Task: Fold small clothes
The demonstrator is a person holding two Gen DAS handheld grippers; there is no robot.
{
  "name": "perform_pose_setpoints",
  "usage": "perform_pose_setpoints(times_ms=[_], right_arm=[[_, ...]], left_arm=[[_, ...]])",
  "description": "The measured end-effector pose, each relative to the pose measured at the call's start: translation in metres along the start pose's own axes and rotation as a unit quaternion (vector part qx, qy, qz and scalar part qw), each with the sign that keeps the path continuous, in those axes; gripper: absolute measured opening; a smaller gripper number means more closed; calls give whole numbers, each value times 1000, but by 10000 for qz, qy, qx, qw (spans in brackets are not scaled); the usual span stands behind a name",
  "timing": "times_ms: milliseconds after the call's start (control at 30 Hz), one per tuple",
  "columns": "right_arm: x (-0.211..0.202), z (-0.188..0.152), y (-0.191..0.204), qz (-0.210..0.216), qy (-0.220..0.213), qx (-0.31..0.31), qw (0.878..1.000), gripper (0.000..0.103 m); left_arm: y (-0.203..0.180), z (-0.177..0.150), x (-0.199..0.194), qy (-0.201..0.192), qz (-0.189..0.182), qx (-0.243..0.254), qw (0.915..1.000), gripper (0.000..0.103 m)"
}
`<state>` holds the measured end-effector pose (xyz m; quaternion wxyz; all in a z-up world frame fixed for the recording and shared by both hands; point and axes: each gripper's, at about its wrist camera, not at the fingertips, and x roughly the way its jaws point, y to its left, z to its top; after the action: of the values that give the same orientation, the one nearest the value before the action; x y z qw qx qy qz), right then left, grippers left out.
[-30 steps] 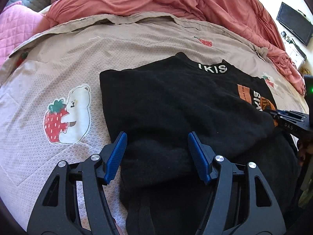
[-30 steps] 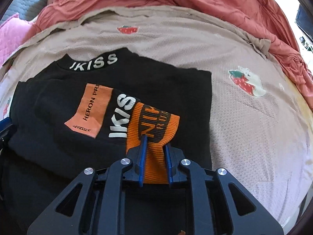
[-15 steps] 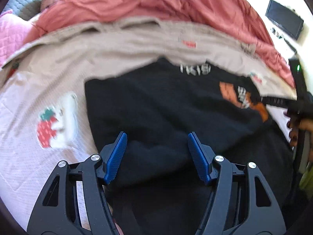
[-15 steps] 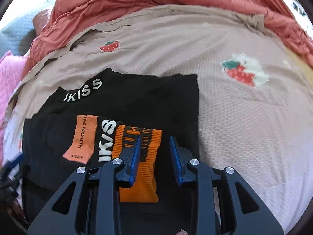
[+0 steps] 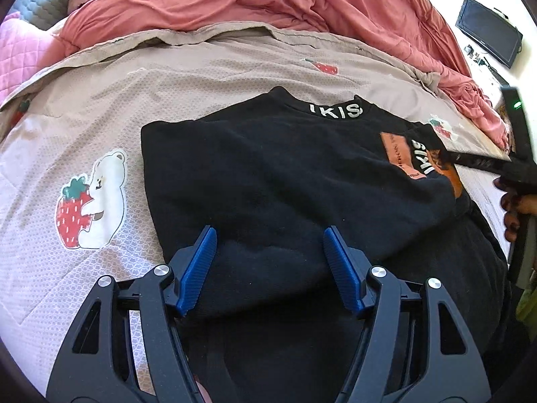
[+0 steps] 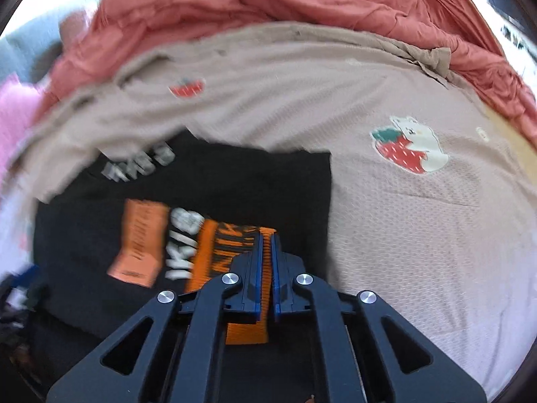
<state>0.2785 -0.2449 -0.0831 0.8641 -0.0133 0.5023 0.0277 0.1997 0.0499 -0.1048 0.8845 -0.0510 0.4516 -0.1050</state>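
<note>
Black sweater point(image 5: 285, 181), a soft, slightly fuzzy knit, lies folded into a rough rectangle on the bed, over a beige bedspread point(image 5: 174, 100) with a fine honeycomb weave. White block letters run along its ribbed collar point(image 5: 335, 111). A sleeve is laid across the body, showing a flat peach patch point(image 6: 142, 240) and a ribbed orange cuff point(image 6: 214, 252) with black lettering.

Left gripper point(image 5: 268, 258) hangs over the sweater's near edge with its jaws wide apart; the ridged blue pads point(image 5: 198, 268) stand clear of the cloth, holding nothing. Right gripper point(image 6: 266, 268) has just been closing, and its jaws now stand nearly together over the orange cuff, which shows in the narrow slit between them; whether they pinch the knit I cannot tell, as that view is blurred.

Printed on the bedspread is a white bear hugging a strawberry point(image 5: 90, 201). A crumpled, smooth coral duvet point(image 5: 268, 0) is heaped along the far side, with a quilted pink pillow point(image 5: 23, 53) at the left.
</note>
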Motion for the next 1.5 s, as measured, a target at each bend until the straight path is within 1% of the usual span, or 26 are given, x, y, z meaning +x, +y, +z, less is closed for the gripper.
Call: perform_pose_setpoints(times_ms=[67,100,200,267,333,367,467,567,633,667,700,767,833,900,1000,1133,1233,1367,1500], right_arm=[[8,-4,-2,-142,43,-50,9999,0],[9,-5,-4,-97,50,-13,9999,0],[-7,-8,-18,273,-153,464,9984,1],[-21,-10,-20,378,-343,544,9972,2],[-34,-13,-14,518,-450,408,9968,13],[-40,-16,-8,599,-494,288,9966,15],[-50,-21,16,811,-552,-110,9951,20],[-48,-24,42,991,-467,-394,9932,24],[-42,-26,57,1060,-366,-533,9923,27],[-39,-27,63,1060,-320,-590,9921,28],[-35,-29,68,1049,-248,-669,9919,30],[-25,-33,76,790,-62,-868,9931,31],[-14,-37,77,548,154,-1030,9931,25],[-11,-38,79,388,151,-1114,9929,21],[-8,-38,77,415,169,-998,9940,21],[-7,-40,75,445,152,-997,9939,21],[-9,-39,71,533,193,-831,9949,21],[-15,-38,68,649,224,-592,9959,24],[-29,-39,72,769,104,-538,9955,43]], left_arm=[[1,0,0,7,-9,-17,10000,60],[2,0,0,9,-12,-29,10000,60],[3,1,-2,22,-19,-62,10000,60],[2,4,-8,11,19,-83,10000,60],[0,8,-16,-103,-10,-77,9999,60],[-2,10,-22,-192,-32,-58,9998,60],[-8,10,-27,-271,8,53,9996,60],[-13,7,-21,-166,100,174,9997,60],[-13,4,-13,7,161,211,9996,60],[-12,1,-6,147,238,229,9993,64],[-11,0,-3,200,262,222,9992,65],[-9,0,-2,218,217,178,9994,66],[-8,0,-3,225,183,161,9994,66],[-8,-1,-2,227,189,166,9994,66],[-8,-1,-3,222,200,183,9994,66],[-6,0,-4,231,152,116,9995,66],[-7,1,-4,239,162,118,9995,66],[-6,2,-5,241,163,116,9995,66],[-4,3,-8,240,130,57,9996,66]])
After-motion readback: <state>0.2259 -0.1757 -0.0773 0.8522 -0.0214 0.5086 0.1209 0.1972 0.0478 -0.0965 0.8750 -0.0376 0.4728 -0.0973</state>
